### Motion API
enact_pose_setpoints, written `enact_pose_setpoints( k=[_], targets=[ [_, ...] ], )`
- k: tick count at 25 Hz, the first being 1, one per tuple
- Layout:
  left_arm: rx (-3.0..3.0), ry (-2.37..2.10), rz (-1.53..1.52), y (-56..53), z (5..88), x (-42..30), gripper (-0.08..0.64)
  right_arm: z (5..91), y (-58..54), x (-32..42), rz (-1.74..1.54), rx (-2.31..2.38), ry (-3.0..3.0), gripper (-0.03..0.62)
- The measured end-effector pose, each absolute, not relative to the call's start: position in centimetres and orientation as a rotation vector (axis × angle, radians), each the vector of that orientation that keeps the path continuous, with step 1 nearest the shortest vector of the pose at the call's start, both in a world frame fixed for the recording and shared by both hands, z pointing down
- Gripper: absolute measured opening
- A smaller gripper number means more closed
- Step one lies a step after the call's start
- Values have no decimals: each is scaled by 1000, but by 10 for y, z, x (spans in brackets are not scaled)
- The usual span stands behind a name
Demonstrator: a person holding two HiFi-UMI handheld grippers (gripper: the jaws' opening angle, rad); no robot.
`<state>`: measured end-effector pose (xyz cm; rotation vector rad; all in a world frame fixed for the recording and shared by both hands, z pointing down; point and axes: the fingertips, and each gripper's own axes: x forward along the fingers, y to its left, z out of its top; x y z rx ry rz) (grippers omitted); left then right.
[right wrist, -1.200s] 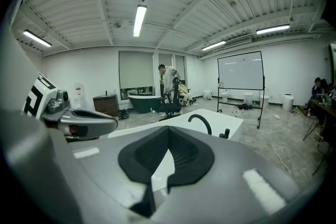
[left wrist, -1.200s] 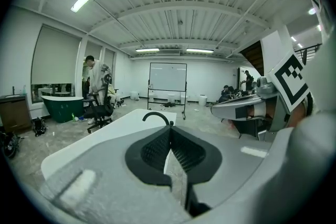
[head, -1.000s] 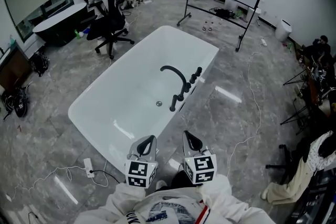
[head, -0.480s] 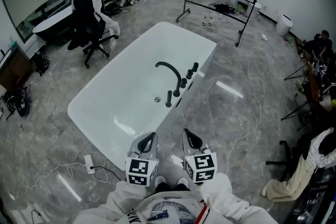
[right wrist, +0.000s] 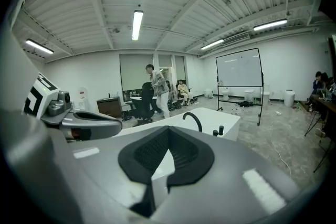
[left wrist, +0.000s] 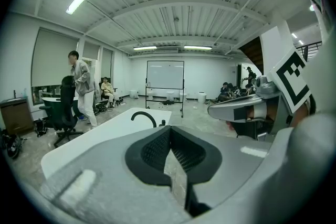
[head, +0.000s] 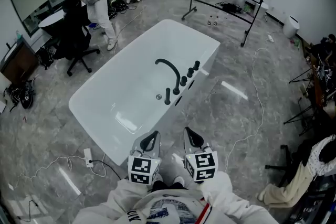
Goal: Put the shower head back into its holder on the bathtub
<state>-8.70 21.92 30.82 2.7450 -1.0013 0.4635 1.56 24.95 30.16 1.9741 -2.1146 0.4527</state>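
We hold the left gripper and the right gripper side by side, low in front of us. Both have their jaws pressed together, with nothing in them. The white bathtub lies at 12 o'clock. The black shower head stands up by its rim, at 6 o'clock from the curved tap, well apart from both grippers.

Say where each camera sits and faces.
Head view: on the person's head, looking steeply down at the bathtub; both sleeves, left tool and right tool show below.
Left gripper view: on the left tool, facing the bathtub past its shut jaws; right tool at right.
Right gripper view: on the right tool, facing the bathtub past shut jaws; left tool at left.
Shared: black faucet.
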Motion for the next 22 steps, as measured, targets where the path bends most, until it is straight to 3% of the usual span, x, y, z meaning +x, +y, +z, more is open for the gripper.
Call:
enact_pose_setpoints(
  k=[22],
  targets=[
    [2741,-1018,480,224,312,-63,0,312,255,42,497,1979,-2121,4]
  ],
)
